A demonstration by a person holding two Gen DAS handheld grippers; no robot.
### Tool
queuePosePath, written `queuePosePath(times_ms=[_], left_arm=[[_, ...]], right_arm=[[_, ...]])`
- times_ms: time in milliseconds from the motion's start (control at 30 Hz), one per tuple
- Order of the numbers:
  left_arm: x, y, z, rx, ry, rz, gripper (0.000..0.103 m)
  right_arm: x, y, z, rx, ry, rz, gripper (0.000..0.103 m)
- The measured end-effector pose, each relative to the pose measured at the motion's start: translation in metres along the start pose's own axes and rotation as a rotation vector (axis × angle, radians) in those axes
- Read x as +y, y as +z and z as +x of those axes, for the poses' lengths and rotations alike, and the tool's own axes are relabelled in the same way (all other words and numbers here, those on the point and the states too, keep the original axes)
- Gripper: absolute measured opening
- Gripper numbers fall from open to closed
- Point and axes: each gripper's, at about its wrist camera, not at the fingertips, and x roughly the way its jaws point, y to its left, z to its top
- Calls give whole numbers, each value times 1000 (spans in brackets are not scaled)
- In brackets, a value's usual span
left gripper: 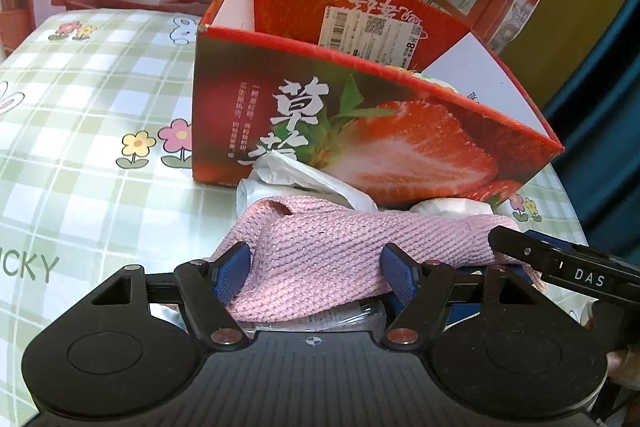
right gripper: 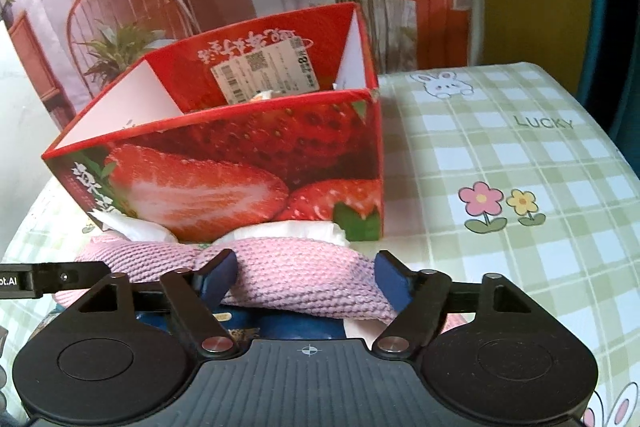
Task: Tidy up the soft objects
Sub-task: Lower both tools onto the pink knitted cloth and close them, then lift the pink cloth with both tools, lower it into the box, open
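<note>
In the left wrist view, the left gripper (left gripper: 316, 267) has its two blue pads spread apart. A pink knitted cloth (left gripper: 352, 239) lies between them. The cloth bulges up in the gap and droops over the bar below the pads. The left pad (left gripper: 230, 273) touches a fold of the cloth, and the right pad sits against its other side, but the tongs are wide and do not seem to squeeze it. Just behind the cloth are some crumpled white bags (left gripper: 296, 175). Behind those stands an open red strawberry box (left gripper: 360, 139), with a white label stuck on its inside back wall. Everything sits on a table with a green checked tablecloth (left gripper: 92, 99) that has little flowers on it. The tip of the right gripper (left gripper: 560, 259) pokes in from the right and lies on the edge of the pink cloth.

In the right wrist view, the right gripper (right gripper: 308, 277) is spread wide too. The pink knitted cloth (right gripper: 304, 267) runs across between its blue pads, right in front of the strawberry box (right gripper: 248, 167). The pads sit next to the cloth and do not pinch it. White bags (right gripper: 288, 229) peek out between the cloth and the box. Something dark blue (right gripper: 280, 323) lies under the cloth, but it is hard to tell what it is. The checked tablecloth (right gripper: 500, 155) spreads out to the right.
</note>
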Motion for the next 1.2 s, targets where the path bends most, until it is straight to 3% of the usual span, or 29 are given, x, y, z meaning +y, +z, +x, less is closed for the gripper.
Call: queuePosePath(times_ms=[233,333,433,500,667,900,1067,1200], left_arm=[[-2,1,3,3,-49,-6,74],[-5,-1,4,5,-63,3,73],[-5,-2,3,6,-82,-3,60],[-5,-2,2,-4,-103,3,37],[-4,-3,-3,-31,-114,9,19],[-4,-1,-21,-108,-138,14,14],[-9,4,-39,-199,-132,74,13],[-9,13,-56,-268,-136,76,13]], right_arm=[[-1,-2,2,33,30,23,73],[-1,-4,2,33,50,36,65],[2,-3,0,20,50,17,57],[3,-2,-3,7,49,-1,47],[3,2,-12,-32,57,-16,35],[9,8,-29,-110,84,-70,24],[15,19,-50,-213,157,-116,23],[15,28,-57,-230,191,-107,21]])
